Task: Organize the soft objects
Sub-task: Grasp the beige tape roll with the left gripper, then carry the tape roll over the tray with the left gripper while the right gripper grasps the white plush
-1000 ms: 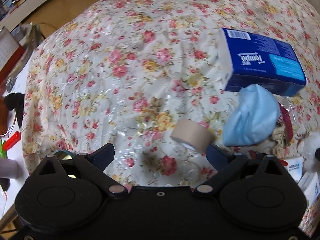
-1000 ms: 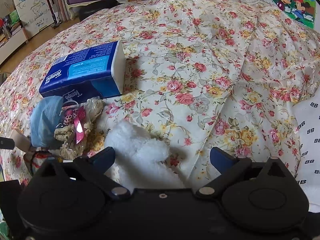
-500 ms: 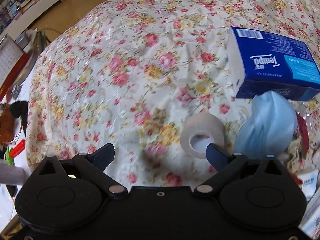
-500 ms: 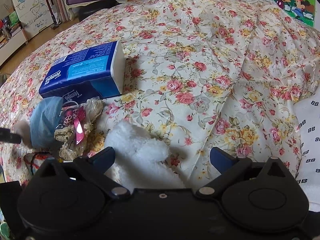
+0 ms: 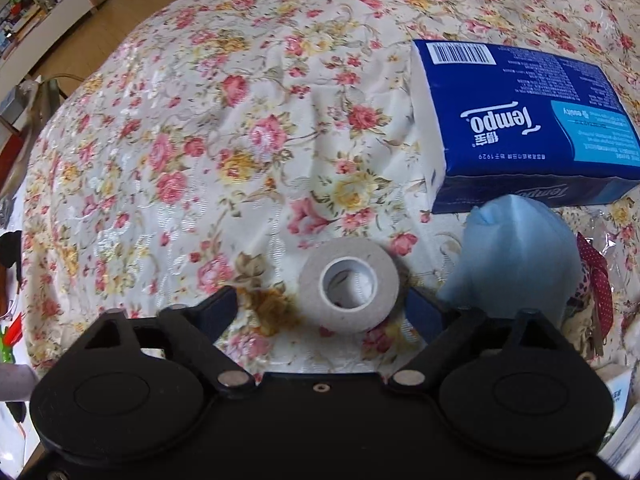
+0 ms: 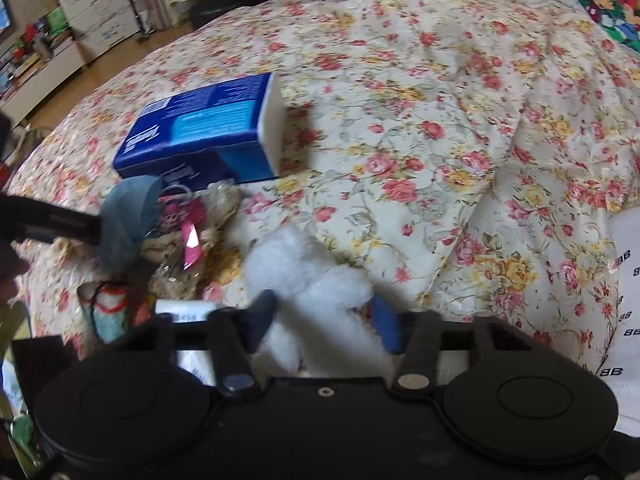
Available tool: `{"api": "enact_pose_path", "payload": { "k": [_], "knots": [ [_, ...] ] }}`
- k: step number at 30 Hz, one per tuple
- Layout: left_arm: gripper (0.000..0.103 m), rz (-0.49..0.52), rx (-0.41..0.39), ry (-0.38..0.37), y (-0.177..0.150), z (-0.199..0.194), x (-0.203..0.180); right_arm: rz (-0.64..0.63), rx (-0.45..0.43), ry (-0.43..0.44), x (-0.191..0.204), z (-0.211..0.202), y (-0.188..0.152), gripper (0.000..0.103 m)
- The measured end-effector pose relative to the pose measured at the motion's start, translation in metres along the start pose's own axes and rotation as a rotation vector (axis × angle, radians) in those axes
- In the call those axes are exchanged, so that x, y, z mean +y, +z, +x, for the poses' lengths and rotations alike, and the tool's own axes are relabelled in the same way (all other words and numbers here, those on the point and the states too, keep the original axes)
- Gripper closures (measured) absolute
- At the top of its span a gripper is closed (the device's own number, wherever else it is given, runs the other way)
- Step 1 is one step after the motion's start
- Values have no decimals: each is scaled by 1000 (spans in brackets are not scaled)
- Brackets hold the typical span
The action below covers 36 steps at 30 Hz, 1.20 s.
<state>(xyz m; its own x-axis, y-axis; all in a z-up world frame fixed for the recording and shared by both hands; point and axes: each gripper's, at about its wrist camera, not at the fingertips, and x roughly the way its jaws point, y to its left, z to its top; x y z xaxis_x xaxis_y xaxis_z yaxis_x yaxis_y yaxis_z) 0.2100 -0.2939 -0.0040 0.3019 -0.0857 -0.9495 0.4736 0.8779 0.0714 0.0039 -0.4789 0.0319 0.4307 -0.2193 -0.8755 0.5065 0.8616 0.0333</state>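
A beige tape roll point(image 5: 349, 285) lies flat on the floral bedspread point(image 5: 224, 128), between the fingers of my open left gripper point(image 5: 320, 310), nearer the right finger. A light blue soft object point(image 5: 516, 256) and a blue Tempo tissue pack point(image 5: 520, 124) lie just to the right. In the right wrist view my right gripper point(image 6: 324, 320) has closed in on a white fluffy toy point(image 6: 320, 296), with both fingers pressed into its fur. The tissue pack point(image 6: 200, 136) and the blue soft object point(image 6: 128, 220) lie to its left.
A cluster of small items, with a beige bundle carrying a pink ribbon point(image 6: 188, 236), a knitted red and teal piece point(image 6: 108, 308) and a small white packet point(image 6: 188, 308), lies left of the toy. A white patterned cloth point(image 6: 624, 320) is at the right. Floor and shelves point(image 5: 48, 12) lie beyond the bed.
My left gripper moved right and forward, so the tape roll now lies flat between its fingers. My right gripper's fingers closed from wide open onto the white fluffy toy.
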Motion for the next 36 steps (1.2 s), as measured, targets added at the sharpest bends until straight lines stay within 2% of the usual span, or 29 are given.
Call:
{"api": "enact_pose_path", "payload": {
  "k": [1,4,7,12,17,18,19,20,21,22,25,29,32,35,36],
  "knots": [
    [20,-4,4,-5,1,2,0,-6,0,-5,1,-1,-1,70],
    [21,-19,0,-22,4,4,0,-19,-15,-21,2,-4,-3,74],
    [27,-25,3,-41,6,5,0,0,-21,-7,-5,-8,-3,76],
    [55,2,-13,-76,6,0,-7,97,-21,43,-30,-13,1,76],
    [55,21,-33,-50,3,-3,-17,206,-13,81,-55,-13,3,75],
    [55,18,-34,-51,2,-4,-16,215,-21,75,-57,-14,3,65],
    [55,11,-31,-51,1,-5,-15,213,-31,70,-56,-15,3,45],
    [55,4,-27,-53,0,-7,-14,205,-48,69,-53,-17,3,34],
    [55,-3,-23,-55,-1,-8,-12,196,-69,71,-50,-19,3,18],
    [55,-7,-21,-54,-1,-10,-11,184,-90,73,-45,-21,3,12],
    [55,-19,-22,-40,-1,-18,-2,107,-104,82,-26,-21,5,7],
    [55,-44,-12,-57,-5,-34,11,6,-72,45,-1,-6,3,7],
    [55,-58,-5,-68,-16,-49,19,-42,-36,-10,9,10,0,11],
    [55,-59,-13,-84,-34,-67,30,-49,12,-33,9,23,-3,32],
    [55,-64,-19,-96,-42,-75,36,-42,25,-30,8,25,-3,43]
  ]
}}
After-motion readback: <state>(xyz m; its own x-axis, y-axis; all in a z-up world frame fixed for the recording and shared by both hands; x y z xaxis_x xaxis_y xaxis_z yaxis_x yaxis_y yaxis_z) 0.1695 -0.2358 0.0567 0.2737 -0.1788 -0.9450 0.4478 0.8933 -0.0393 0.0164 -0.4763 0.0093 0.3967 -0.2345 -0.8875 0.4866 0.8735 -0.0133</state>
